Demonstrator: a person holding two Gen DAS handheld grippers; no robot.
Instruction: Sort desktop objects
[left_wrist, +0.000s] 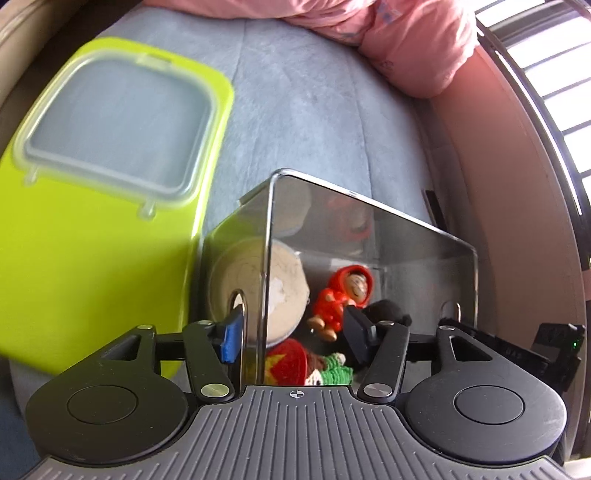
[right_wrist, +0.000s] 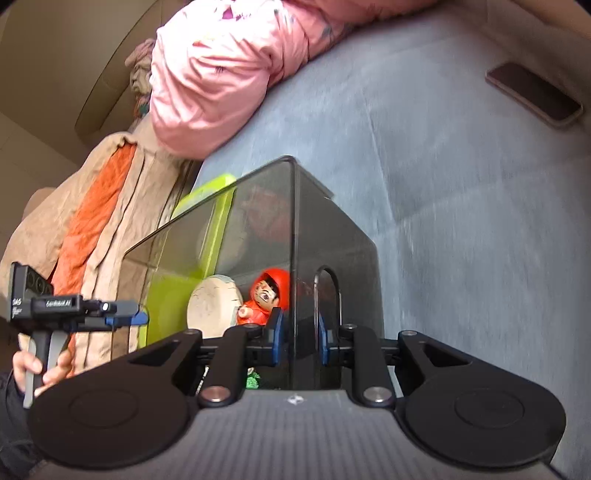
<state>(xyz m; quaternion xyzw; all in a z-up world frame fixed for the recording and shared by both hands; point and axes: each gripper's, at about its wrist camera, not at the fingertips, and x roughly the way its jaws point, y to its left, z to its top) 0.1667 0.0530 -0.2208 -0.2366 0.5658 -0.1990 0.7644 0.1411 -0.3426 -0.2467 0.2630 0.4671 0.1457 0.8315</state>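
The clear box (left_wrist: 369, 236) stands on the blue-grey bed cover (left_wrist: 314, 122), its smoky walls see-through and each end wall cut with an arched slot. Inside it lie a red-hooded doll (left_wrist: 341, 295), a round cream disc (left_wrist: 273, 291) leaning against the left wall, a black plush (left_wrist: 388, 312) and a knitted red-and-green toy (left_wrist: 314, 363) at the near edge. The right gripper (right_wrist: 297, 334) is closed tight on the box's right end wall, one blue pad inside the box and the other outside, just below the arched slot (right_wrist: 327, 291). The left gripper (left_wrist: 291, 334) straddles the opposite end wall with its jaws partly open: the blue pad sits outside by the slot and the dark finger inside near the doll, and neither clearly presses the wall. Just beside the box on the left lies a lime-green lid (left_wrist: 92, 229) with a frosted clear panel, its edge touching or nearly touching the box wall. Farther out, a pink quilt (left_wrist: 399, 40) is heaped along the head of the bed, a phone (right_wrist: 533, 94) lies on the cover well apart from the box, and a hand (right_wrist: 40, 369) grips the left gripper's handle.
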